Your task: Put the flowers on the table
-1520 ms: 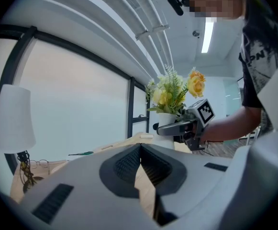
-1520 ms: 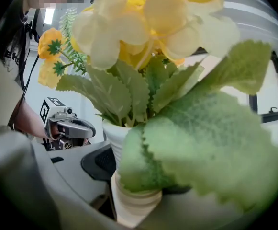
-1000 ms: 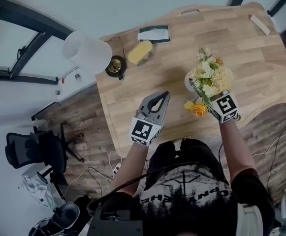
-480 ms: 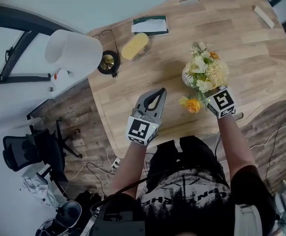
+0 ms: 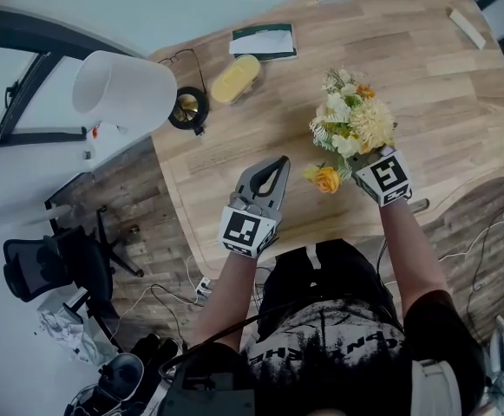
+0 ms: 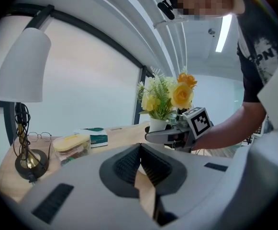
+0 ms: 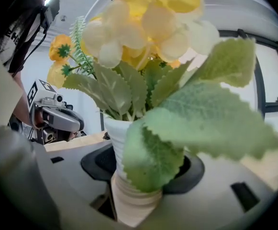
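right gripper (image 5: pixel 356 158): you had its jaws spread wide around the white vase (image 7: pixel 116 137), with the pads pressing on its ribbed lower body. that low grip probably helped keep the top-heavy bunch upright.
left gripper (image 5: pixel 274 168): its jaws were pressed together with nothing between them. you held it over the near part of the table (image 5: pixel 434 68), beside the vase but apart from it, so it stayed out of the way.
flowers (image 5: pixel 352 125): the yellow and cream bouquet stood upright in the vase, over the right-centre of the wood. one orange bloom (image 5: pixel 325 179) leaned out toward the left gripper.
contact: no view showed whether the vase's base had met the wood.
clutter: the lamp (image 5: pixel 121 89), the yellow-lidded container (image 5: pixel 236 79) and the green-and-white book (image 5: pixel 265 42) sat well apart from the vase, along the far left. the spot you had chosen was bare.
stage: this looked like the final set-down, with the release not yet done.
risk: the leaves hid the base from you, so opening the jaws before it stood flat could have tipped the vase.
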`<action>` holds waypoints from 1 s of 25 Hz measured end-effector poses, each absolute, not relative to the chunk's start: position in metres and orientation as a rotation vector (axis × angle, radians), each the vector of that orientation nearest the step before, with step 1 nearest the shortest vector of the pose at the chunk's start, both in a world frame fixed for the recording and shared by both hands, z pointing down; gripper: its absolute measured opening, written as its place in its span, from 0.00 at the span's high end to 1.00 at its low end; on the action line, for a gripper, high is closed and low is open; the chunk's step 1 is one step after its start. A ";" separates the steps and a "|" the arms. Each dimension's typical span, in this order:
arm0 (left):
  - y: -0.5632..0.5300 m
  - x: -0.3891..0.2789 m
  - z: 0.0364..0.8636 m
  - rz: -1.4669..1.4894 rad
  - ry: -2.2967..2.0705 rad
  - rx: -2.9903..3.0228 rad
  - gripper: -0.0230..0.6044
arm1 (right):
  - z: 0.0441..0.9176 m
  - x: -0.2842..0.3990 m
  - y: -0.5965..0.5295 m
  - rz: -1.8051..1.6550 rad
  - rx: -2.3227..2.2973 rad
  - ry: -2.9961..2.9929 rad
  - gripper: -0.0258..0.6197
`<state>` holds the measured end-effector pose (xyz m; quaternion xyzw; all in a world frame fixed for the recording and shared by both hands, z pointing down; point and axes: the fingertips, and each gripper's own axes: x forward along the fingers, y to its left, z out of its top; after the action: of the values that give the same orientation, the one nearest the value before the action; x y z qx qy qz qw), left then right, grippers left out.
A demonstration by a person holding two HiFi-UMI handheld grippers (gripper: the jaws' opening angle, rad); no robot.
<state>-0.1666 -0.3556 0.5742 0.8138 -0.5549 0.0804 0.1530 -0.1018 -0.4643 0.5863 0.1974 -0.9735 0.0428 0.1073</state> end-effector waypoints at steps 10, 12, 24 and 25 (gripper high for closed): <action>-0.357 -0.167 0.572 0.221 -1.598 2.331 0.94 | 0.585 -0.101 -0.464 0.126 0.587 -2.883 0.56; -0.357 -0.169 0.570 0.212 -1.601 2.329 0.94 | 0.583 -0.101 -0.465 0.130 0.593 -2.895 0.54; -0.359 -0.165 0.549 0.194 -1.603 2.360 0.94 | 0.586 -0.079 -0.455 0.176 0.592 -2.858 0.47; -0.359 -0.163 0.545 0.196 -1.601 2.368 0.94 | 0.586 -0.075 -0.452 0.179 0.588 -2.853 0.47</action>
<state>-0.1635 -0.3590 0.5453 0.8187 -0.5534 0.0677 0.1377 -0.0750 -0.4523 0.5859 0.2002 -0.9715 0.0609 0.1116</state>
